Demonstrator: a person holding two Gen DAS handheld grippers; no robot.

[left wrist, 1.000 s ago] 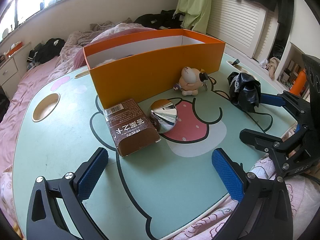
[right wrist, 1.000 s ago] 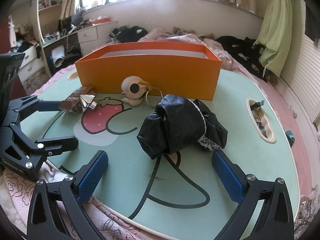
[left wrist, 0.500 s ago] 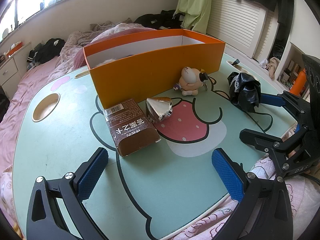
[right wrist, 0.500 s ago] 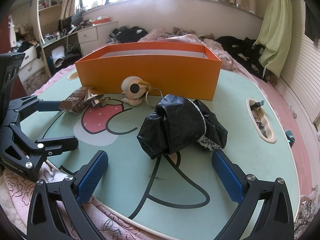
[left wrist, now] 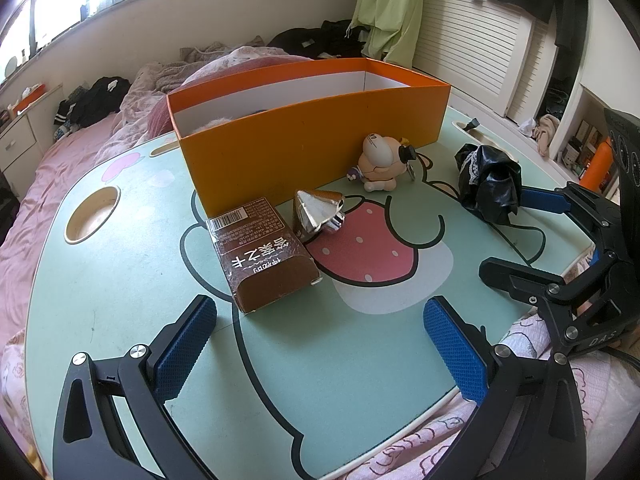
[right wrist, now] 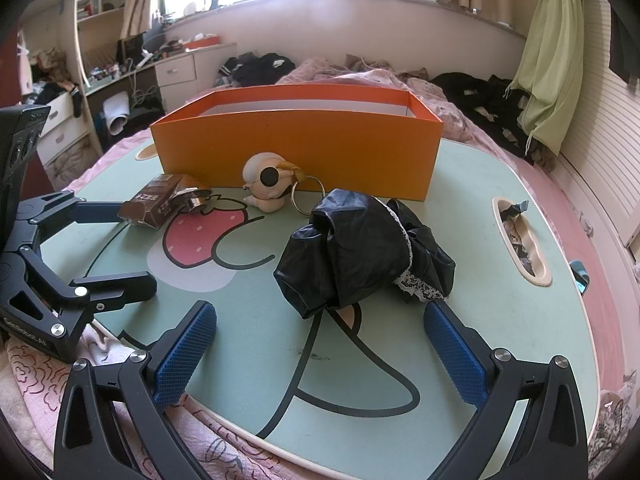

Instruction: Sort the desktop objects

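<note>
An orange box point(left wrist: 312, 140) point(right wrist: 296, 148) stands open at the back of the mint-green cartoon table point(left wrist: 120, 280) point(right wrist: 248, 344). In front of it lie a brown carton point(left wrist: 260, 256) point(right wrist: 154, 200), a shiny silver cone-shaped object point(left wrist: 320, 210) point(right wrist: 196, 199) leaning on the carton, a small doll keychain point(left wrist: 382, 162) point(right wrist: 270, 184), and a crumpled black lace-trimmed cloth point(left wrist: 488, 182) point(right wrist: 360, 248). My left gripper point(left wrist: 320, 344) is open and empty, just short of the carton. My right gripper point(right wrist: 320, 344) is open and empty, just short of the cloth.
The table has a round cup hole point(left wrist: 92, 214) at its left and an oblong slot point(right wrist: 520, 240) with small bits at its right. Pink bedding point(left wrist: 132, 92) surrounds the table. Each gripper shows in the other's view: the right gripper point(left wrist: 568, 248), the left gripper point(right wrist: 60, 248).
The silver object has turned: its round mirror face pointed up a second ago, and it now leans tilted against the carton showing a cone side. Both grippers stayed put.
</note>
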